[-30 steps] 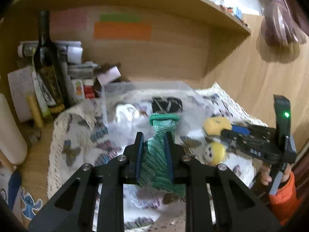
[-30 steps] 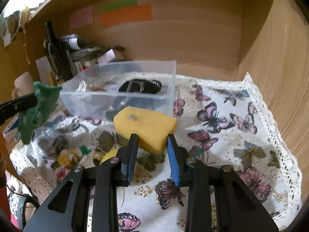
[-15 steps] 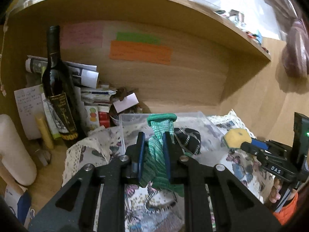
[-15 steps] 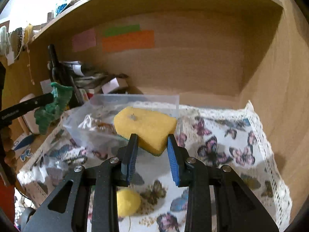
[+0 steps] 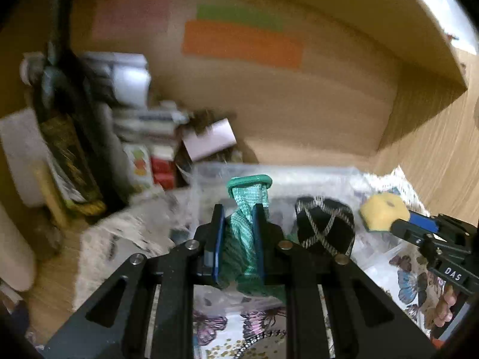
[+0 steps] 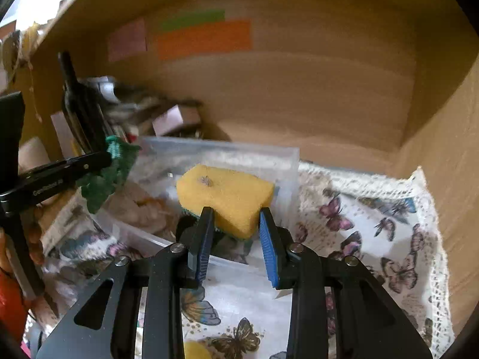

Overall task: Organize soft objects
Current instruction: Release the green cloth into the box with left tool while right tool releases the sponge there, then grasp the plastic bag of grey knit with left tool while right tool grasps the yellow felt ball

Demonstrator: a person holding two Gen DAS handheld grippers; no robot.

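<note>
While the left claw (image 5: 238, 223) pinches a green mesh cloth (image 5: 245, 209), the right claw (image 6: 236, 227), lettered "DAS", grips a yellow sponge (image 6: 224, 193).

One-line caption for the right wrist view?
Right gripper holds a yellow foam sponge above the clear plastic bin.

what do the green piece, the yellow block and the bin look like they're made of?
Green piece: knit or mesh fabric, matte; open weave shows, and it bunches in the left hand-held gripper.
Yellow block: foam sponge, matte and porous, held by the right hand-held gripper.
Bin: clear plastic, probably rigid; see-through walls, straight rim.
</note>
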